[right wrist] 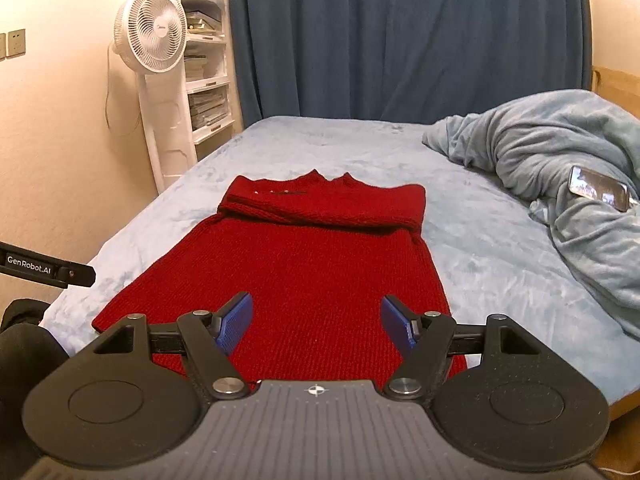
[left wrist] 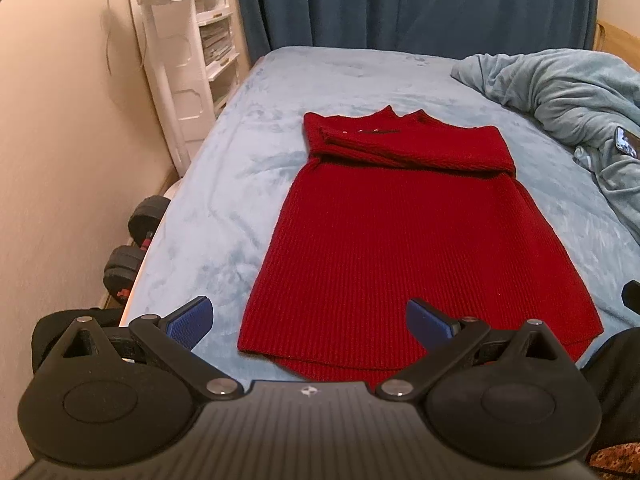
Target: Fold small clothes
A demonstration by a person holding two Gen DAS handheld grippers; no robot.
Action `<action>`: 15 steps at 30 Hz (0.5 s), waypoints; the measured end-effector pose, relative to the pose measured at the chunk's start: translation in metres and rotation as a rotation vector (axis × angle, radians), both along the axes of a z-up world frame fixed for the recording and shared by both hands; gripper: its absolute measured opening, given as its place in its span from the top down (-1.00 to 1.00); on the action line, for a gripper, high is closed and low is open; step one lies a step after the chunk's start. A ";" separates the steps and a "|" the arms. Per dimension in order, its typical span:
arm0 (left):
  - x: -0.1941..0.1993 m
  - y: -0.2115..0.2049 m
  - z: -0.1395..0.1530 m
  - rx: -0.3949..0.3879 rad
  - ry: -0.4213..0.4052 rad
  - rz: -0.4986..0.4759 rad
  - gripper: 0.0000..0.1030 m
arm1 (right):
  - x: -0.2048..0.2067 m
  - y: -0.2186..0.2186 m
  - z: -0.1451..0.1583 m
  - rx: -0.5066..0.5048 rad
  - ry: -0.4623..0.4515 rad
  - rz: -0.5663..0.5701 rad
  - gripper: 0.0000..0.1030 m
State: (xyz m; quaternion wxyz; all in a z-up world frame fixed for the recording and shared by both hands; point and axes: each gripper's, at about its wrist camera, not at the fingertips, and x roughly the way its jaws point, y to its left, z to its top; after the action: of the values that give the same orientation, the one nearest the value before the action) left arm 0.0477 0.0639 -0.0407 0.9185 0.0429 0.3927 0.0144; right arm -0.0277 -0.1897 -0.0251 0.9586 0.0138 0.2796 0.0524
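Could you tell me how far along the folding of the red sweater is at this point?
Done: the sweater lies flat on the bed with its sleeves folded across the chest. In hand: nothing; the left gripper and right gripper are open near the hem. Left: folding the body, probably hem toward collar.

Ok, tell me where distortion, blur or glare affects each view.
Left wrist: fisheye bends the wall and bed edge; red sweater sharp, gripper body blurred at bottom. Right wrist: curved fan stand, dark corners; glare on the phone screen.
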 end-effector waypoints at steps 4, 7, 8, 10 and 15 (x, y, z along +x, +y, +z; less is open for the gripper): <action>0.002 0.000 -0.002 0.007 0.006 -0.004 -0.99 | 0.002 0.000 -0.002 0.005 0.008 -0.002 -0.41; 0.006 0.002 -0.004 0.004 0.016 0.005 -0.99 | 0.005 0.000 -0.003 0.003 0.015 0.001 -0.41; 0.007 0.001 -0.004 0.003 0.019 0.009 -0.99 | 0.005 0.000 -0.004 0.004 0.019 0.001 -0.41; 0.009 0.003 -0.005 0.004 0.023 0.010 -0.99 | 0.007 -0.001 -0.006 0.004 0.027 -0.001 -0.41; 0.018 0.003 -0.007 0.017 0.025 0.010 -0.99 | 0.013 -0.002 -0.008 0.006 0.039 -0.008 -0.41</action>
State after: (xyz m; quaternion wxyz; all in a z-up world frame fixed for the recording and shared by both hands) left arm 0.0653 0.0667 -0.0477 0.9130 0.0489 0.4044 0.0217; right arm -0.0150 -0.1920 -0.0332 0.9531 0.0190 0.2979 0.0494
